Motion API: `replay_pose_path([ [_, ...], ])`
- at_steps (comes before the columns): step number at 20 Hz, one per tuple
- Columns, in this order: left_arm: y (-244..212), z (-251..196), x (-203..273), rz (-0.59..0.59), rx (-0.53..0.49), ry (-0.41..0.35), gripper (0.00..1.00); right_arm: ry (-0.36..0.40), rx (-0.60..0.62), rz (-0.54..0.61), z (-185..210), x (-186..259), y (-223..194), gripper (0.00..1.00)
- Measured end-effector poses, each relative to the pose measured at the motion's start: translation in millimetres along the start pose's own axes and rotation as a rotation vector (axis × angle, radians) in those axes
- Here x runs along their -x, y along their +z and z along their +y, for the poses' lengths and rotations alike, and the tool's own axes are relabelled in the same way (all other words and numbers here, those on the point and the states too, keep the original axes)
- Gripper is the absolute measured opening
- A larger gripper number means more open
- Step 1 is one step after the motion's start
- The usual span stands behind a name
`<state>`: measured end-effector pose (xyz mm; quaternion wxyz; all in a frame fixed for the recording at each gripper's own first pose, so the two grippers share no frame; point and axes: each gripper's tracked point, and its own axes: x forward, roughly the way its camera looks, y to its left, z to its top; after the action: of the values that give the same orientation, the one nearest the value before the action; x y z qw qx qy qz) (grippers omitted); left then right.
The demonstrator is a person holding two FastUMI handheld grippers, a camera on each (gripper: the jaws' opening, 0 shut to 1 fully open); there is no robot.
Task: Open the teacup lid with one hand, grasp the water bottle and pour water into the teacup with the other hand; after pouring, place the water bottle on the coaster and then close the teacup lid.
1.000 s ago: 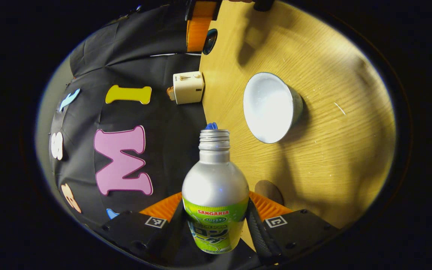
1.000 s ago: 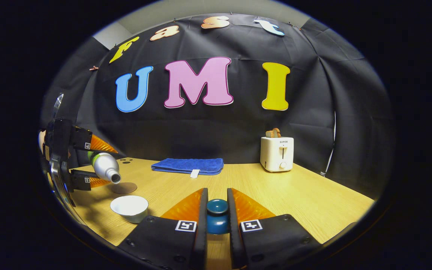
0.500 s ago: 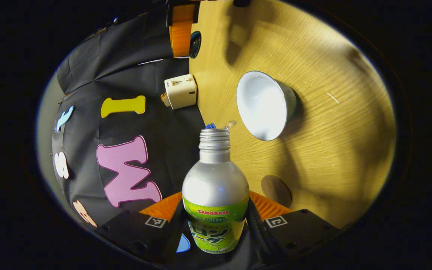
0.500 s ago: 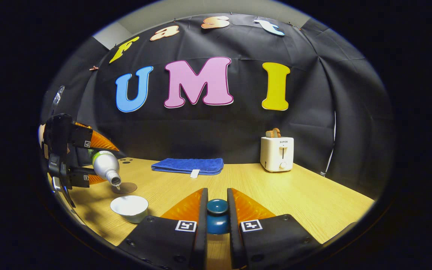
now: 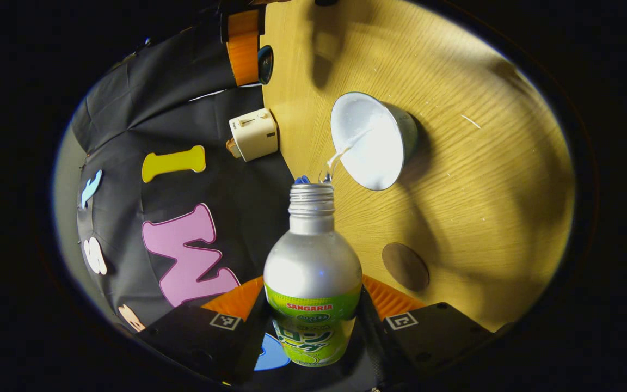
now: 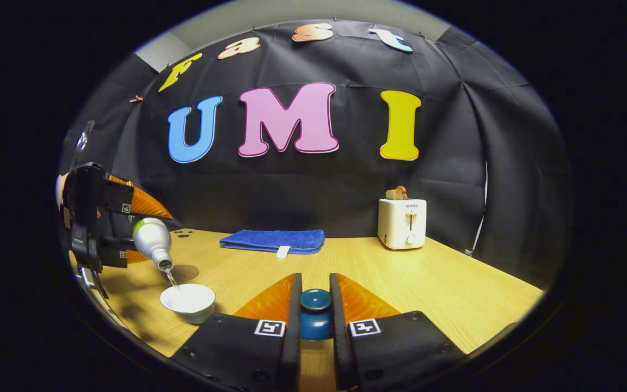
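Left gripper (image 5: 313,321): fingers pinching the bottle (image 5: 312,283) at its lower body, one each side. Bottle is tipped, open neck pointing ahead of the fingertips. A thin stream of water (image 5: 346,149) runs from the mouth into the cup (image 5: 370,141), which stands on the tabletop (image 5: 482,179) ahead and slightly right of the fingers, lid off, white inside. Coaster (image 5: 405,265) lies flat on the tabletop just ahead of the right finger, apart from the cup, nothing on it. Farther off ahead-left: toaster (image 5: 253,134) at the tabletop's edge by the wall. Right gripper (image 5: 244,43) shows at the far top edge with the lid (image 5: 264,56) beside its finger.

Right gripper (image 6: 315,310): fingers pinching the lid (image 6: 315,314) by its knob, held above the tabletop (image 6: 444,294). Ahead-left, near: cup (image 6: 188,302) on the tabletop, stream falling into it from the bottle (image 6: 152,239), which is tilted mouth-down in the left gripper (image 6: 139,228) above it. Coaster (image 6: 182,272) just beyond the cup. Farther ahead: folded blue towel (image 6: 272,240) lying flat near the wall. Ahead-right: toaster (image 6: 402,222), upright, something sticking out of its slot.
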<state>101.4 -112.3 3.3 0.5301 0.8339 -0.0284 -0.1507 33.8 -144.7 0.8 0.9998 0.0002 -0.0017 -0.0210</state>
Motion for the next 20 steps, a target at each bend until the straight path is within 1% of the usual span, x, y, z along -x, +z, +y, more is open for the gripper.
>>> replay_pose_path([
  [5, -5, 3, 0, 0.001, -0.062, -0.004, 0.82, 0.015, -0.001, 0.001, 3, 2, 0, 0.28],
  [20, -13, 18, -7, 0.012, -0.17, -0.02, 0.82, -0.004, 0.0, 0.001, -2, 3, 0, 0.28],
])
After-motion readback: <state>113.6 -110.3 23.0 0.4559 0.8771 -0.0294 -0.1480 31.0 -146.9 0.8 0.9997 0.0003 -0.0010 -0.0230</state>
